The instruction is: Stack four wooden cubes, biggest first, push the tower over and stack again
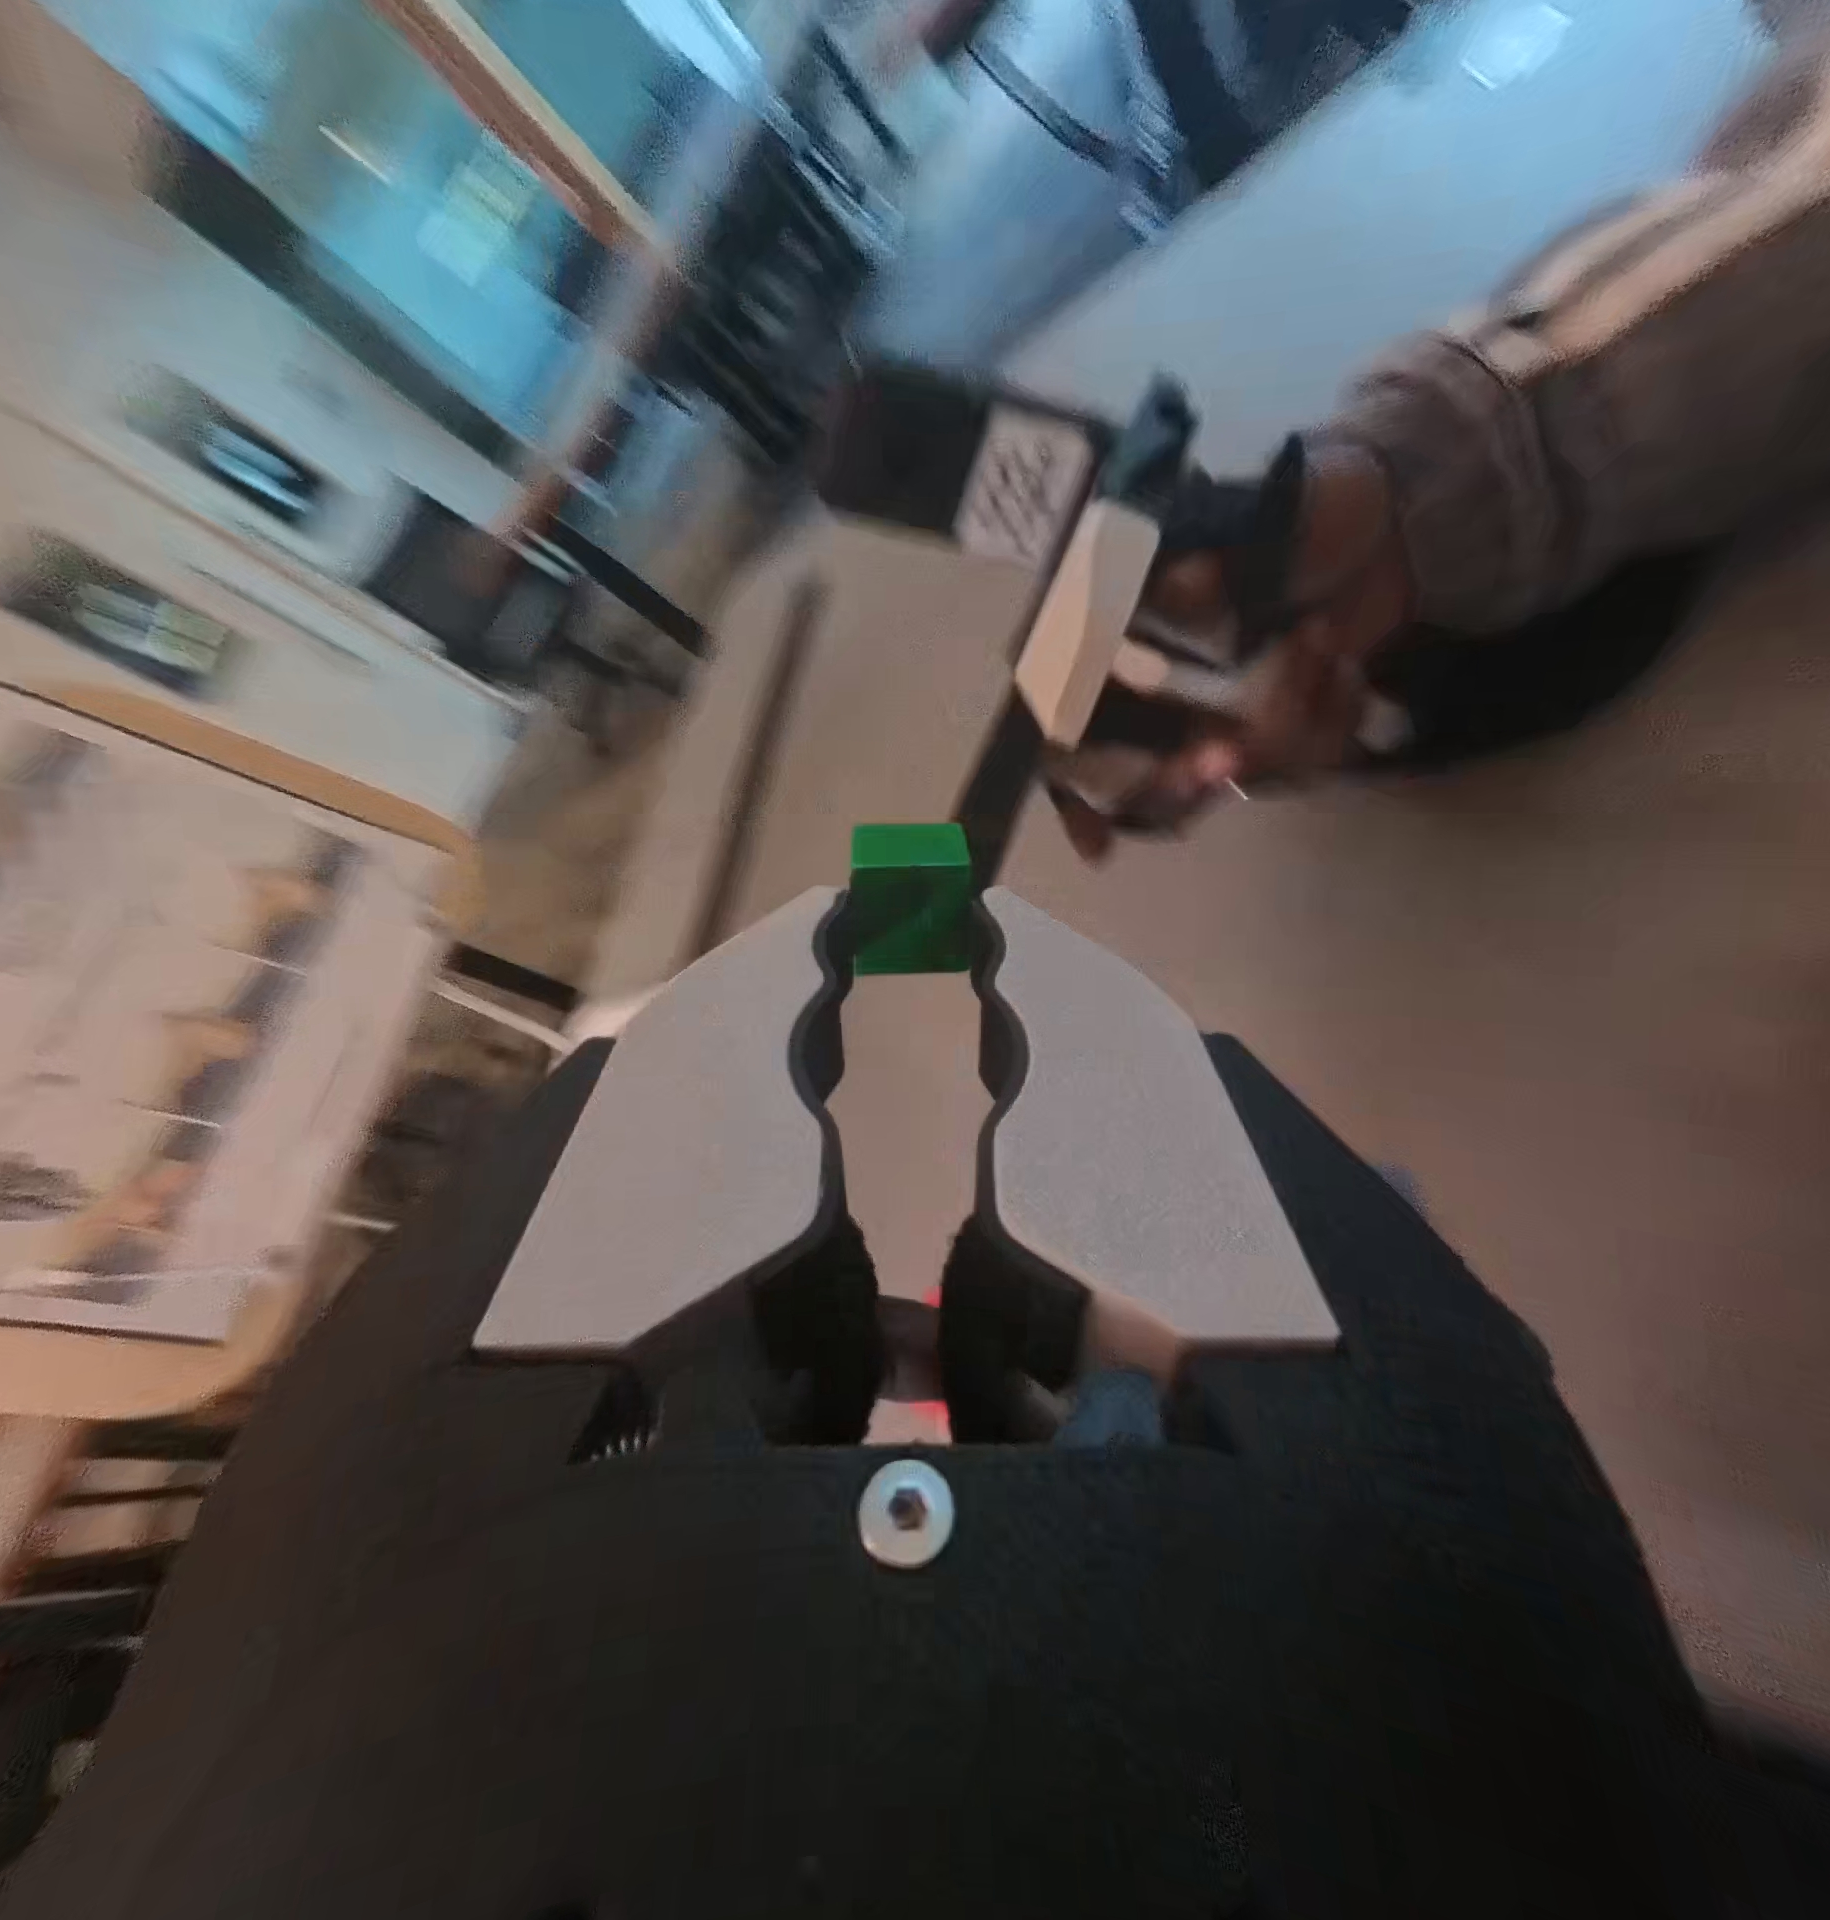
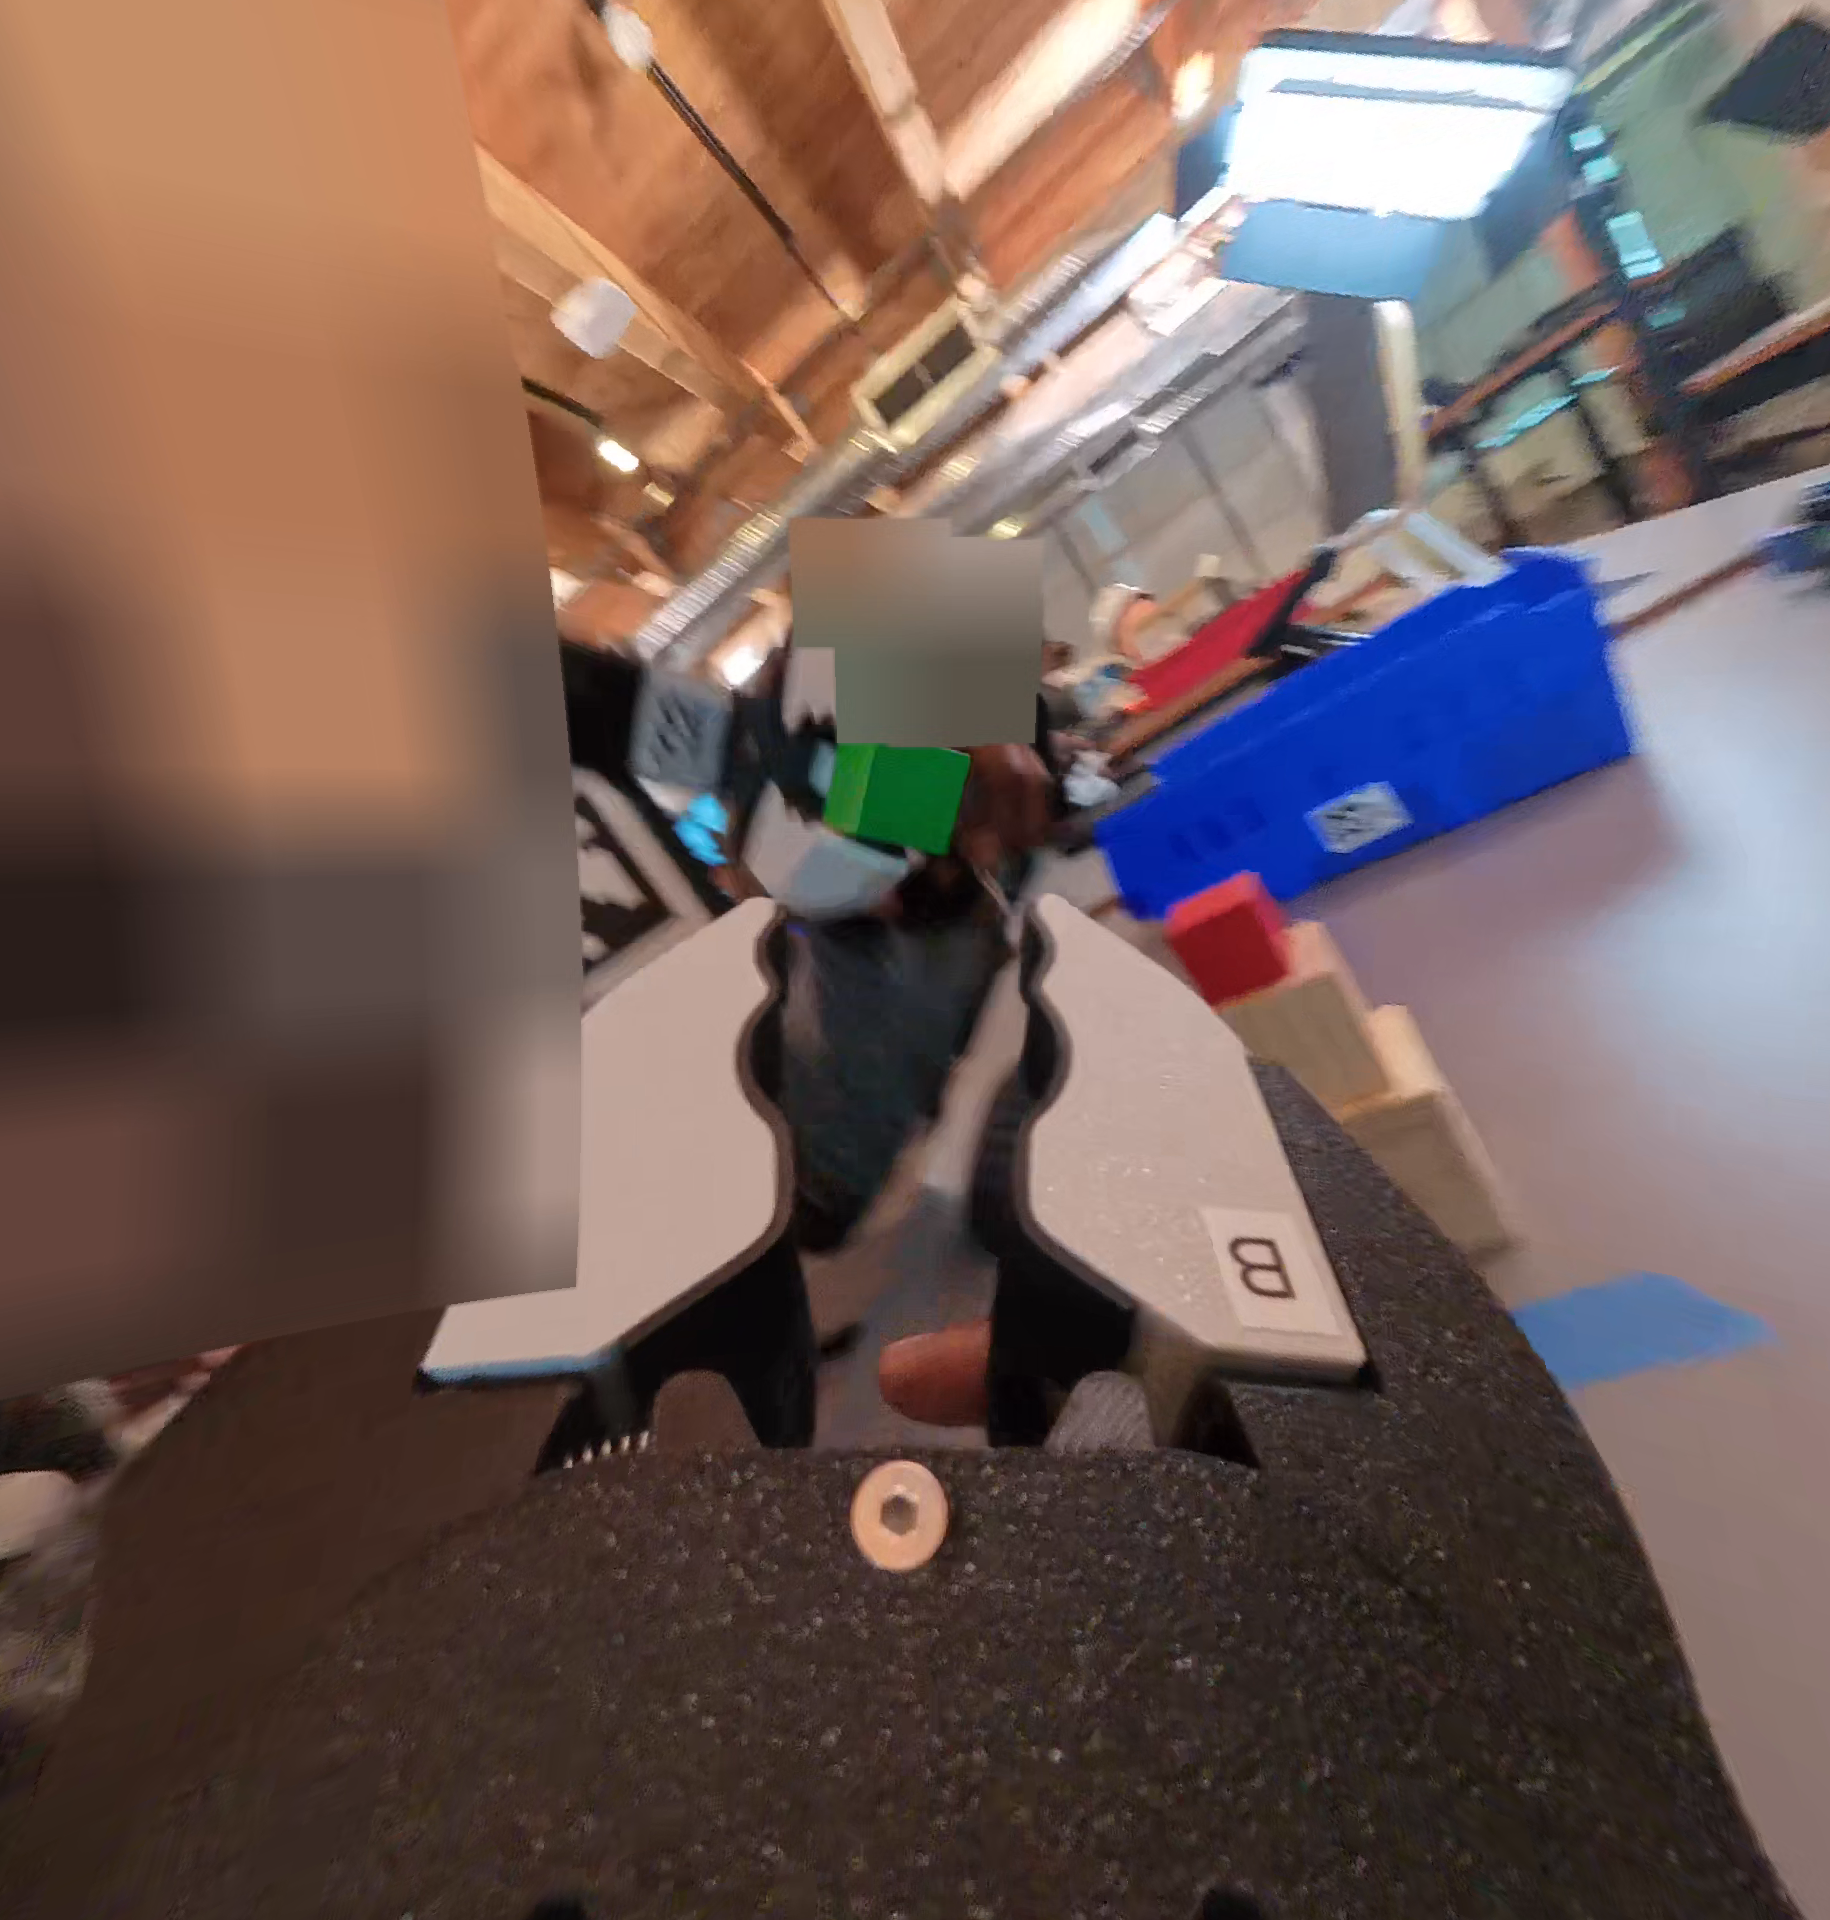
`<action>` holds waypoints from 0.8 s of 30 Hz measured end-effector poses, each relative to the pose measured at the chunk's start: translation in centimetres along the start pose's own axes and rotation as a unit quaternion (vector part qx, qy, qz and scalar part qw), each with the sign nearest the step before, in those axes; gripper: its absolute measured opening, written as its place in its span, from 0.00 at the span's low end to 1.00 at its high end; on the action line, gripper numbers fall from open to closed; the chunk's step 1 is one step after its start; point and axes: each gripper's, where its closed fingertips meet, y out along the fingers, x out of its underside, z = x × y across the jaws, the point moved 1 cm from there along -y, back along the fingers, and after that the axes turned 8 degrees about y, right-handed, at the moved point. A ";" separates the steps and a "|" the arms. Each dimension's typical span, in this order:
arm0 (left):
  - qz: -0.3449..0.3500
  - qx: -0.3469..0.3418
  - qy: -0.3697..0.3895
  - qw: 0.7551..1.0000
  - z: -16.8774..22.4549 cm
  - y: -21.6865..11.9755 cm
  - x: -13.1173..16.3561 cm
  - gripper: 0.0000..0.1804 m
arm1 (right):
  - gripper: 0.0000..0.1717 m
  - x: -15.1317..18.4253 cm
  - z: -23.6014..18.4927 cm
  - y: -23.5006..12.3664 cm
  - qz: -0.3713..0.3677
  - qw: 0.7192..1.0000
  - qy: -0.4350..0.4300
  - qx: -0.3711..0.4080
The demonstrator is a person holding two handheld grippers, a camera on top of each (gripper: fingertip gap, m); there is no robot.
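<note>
The left gripper (image 1: 909, 914) pinches the green cube (image 1: 909, 900) aloft, away from the three-cube tower (image 2: 1337, 1049) with its red cube (image 2: 1228, 935) on the grey table (image 2: 1669, 1039). The right gripper (image 2: 903, 935) gapes empty. A rushed, off-centre placement could topple the tower.

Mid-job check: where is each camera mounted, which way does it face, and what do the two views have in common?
Left wrist view: rides the left tool, looking along its fingers clamped on the green cube, across the table; the person's right hand and sleeve show.
Right wrist view: rides the open right tool, facing the left tool; a three-cube tower, red cube on top, stands right, near a blue bin.
Shared: the green cube, the table.
</note>
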 end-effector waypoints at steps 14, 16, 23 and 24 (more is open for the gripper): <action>-0.359 0.415 0.006 0.836 0.7 -4.3 8.4 0.12 | 0.44 4.5 4.4 0.2 -0.192 0.923 -0.263 0.204; -0.356 0.419 0.001 0.835 0.8 -3.8 8.5 0.12 | 0.43 4.1 4.2 0.1 -0.183 0.925 -0.264 0.205; -0.383 0.428 -0.007 0.819 1.4 -3.3 9.5 0.12 | 0.43 4.2 4.2 0.0 -0.186 0.922 -0.268 0.208; -0.383 0.429 -0.008 0.818 1.4 -3.2 9.6 0.12 | 0.43 4.2 4.2 0.0 -0.186 0.922 -0.268 0.207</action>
